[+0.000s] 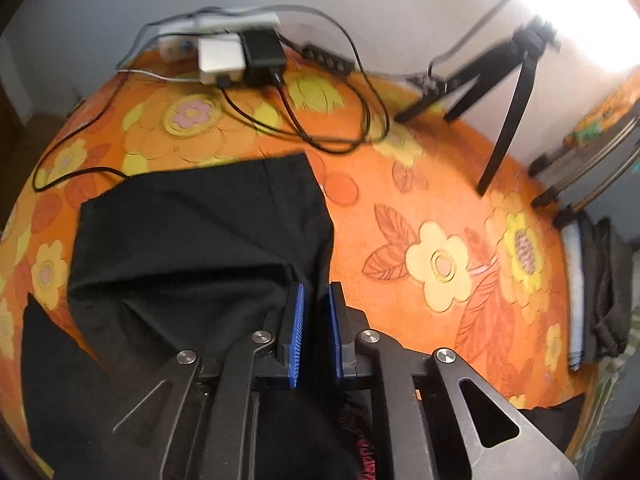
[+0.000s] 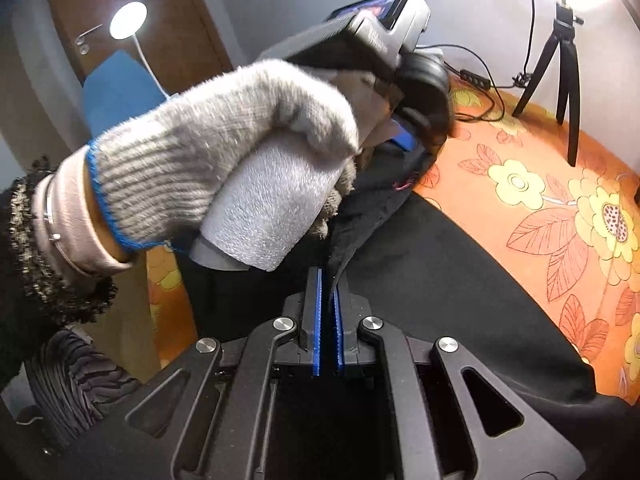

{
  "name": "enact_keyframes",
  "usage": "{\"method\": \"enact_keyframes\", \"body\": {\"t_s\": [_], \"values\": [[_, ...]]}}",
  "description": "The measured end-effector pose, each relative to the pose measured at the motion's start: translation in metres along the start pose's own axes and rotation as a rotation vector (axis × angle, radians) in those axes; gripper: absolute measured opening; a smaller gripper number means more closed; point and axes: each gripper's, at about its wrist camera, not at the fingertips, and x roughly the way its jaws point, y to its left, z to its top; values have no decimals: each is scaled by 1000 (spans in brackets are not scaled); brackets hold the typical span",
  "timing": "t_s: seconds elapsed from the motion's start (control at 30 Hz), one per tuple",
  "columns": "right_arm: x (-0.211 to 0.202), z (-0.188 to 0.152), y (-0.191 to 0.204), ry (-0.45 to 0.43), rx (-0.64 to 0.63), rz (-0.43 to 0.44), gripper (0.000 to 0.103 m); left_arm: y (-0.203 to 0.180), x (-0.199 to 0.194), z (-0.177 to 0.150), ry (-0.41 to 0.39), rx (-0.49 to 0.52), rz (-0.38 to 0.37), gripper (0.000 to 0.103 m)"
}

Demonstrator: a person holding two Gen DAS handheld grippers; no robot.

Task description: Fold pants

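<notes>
Black pants lie partly folded on an orange flowered tablecloth. My left gripper is shut on the pants' right edge, and a strip of black cloth runs down between its blue pads. In the right wrist view the pants spread across the lower right. My right gripper is shut on a raised fold of the pants. Just beyond it, a hand in a grey knit glove holds the left gripper, which points down into the same ridge of cloth. The two grippers are close together.
A power strip with adapters and loose black cables lie at the table's far edge. A small black tripod stands at the far right. Folded dark items sit past the right edge. A round lamp glows at the left.
</notes>
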Motion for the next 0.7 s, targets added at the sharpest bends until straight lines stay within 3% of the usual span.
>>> {"method": "enact_keyframes", "body": {"t_s": [0.17,0.3,0.47,0.57,0.6,0.63,0.67,0.7], "values": [[-28,0,-4,-50,31,-26,4,30,-38,-7,-58,-70,-55,10],[-48,0,6,-82,18,-7,3,48,-67,-20,-83,-71,-58,10],[-47,-13,53,-37,-112,9,3,63,-99,-48,-92,-52,-77,11],[-44,-11,50,-26,-79,-14,4,79,-115,-78,-82,-62,-103,11],[-44,-8,42,-27,-43,-10,6,84,-118,-90,-80,-71,-115,11],[-43,-1,29,-29,25,7,16,87,-120,-98,-79,-73,-116,17],[-42,5,19,-34,69,19,37,90,-120,-114,-69,-64,-101,25],[-41,11,10,-40,102,22,48,92,-119,-124,-60,-57,-97,28]]}}
